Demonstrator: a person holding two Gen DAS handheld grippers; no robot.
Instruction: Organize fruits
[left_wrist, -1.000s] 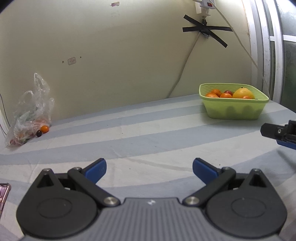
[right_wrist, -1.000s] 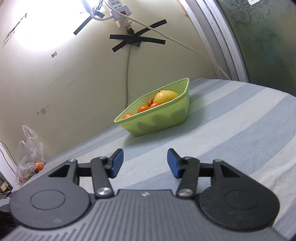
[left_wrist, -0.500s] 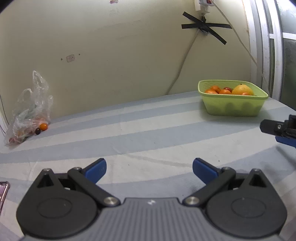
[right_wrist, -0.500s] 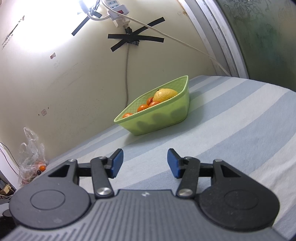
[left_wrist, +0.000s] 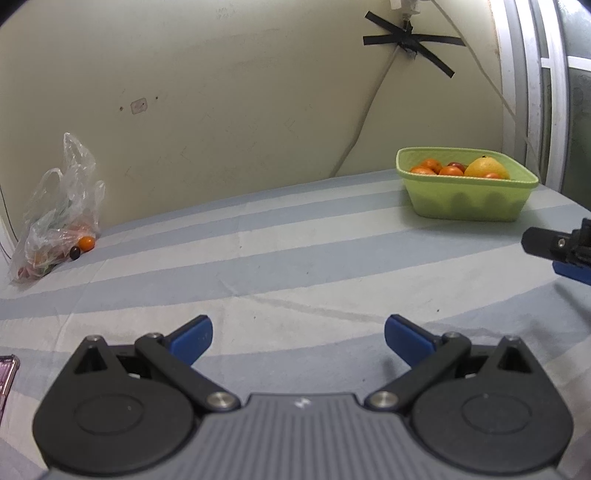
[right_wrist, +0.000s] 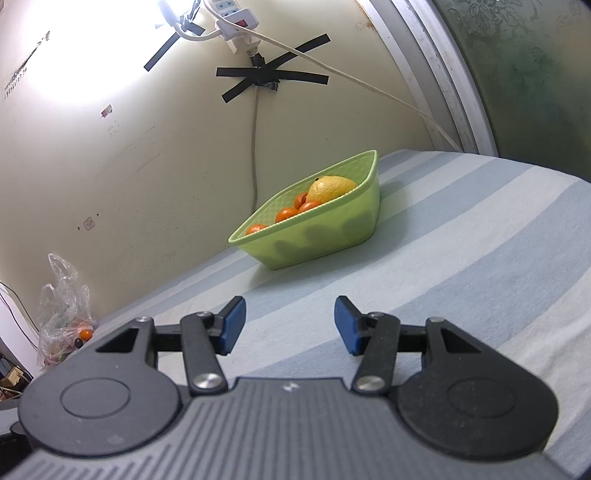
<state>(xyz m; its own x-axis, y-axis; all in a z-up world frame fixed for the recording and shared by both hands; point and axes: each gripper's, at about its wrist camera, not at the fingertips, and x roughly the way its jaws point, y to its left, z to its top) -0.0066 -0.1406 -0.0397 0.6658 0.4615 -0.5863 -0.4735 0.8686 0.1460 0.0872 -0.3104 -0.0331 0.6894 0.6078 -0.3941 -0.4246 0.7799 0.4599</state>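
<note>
Looking across the striped cloth (left_wrist: 295, 236) on the bench, there's a big bare stretch in the middle with nothing on it, so loads of open room between the two ends. The left tool (left_wrist: 298, 338) hangs low over the near part of that cloth, jaws spread wide, nothing between the blue pads. The right tool (right_wrist: 290, 325) is released too, pads apart at a narrower gap and empty; its tip pokes in at the right edge of the left wrist view.

The fruit is split. The green basket (left_wrist: 465, 201) sits at the far right of the bench, close to the wall and the window frame (left_wrist: 532, 92), holding small oranges (left_wrist: 424, 167) and a bigger yellow fruit (left_wrist: 487, 168). Way over at the far left edge, against the wall, a clear plastic bag (left_wrist: 55, 218) slumps with more fruit inside; one small orange (left_wrist: 86, 242) and a dark round fruit (left_wrist: 75, 253) sit just at its mouth on the cloth. The basket and bag are well apart. A pinkish phone-like object (left_wrist: 6, 376) peeks in at the near left edge.

Compared with a second ago, barely anything differs: both tools are at the same gap, the basket and bag sit where they were, and the left view has only tipped down a hair, so the tape cross (left_wrist: 410, 42) on the wall sits higher in the picture.
</note>
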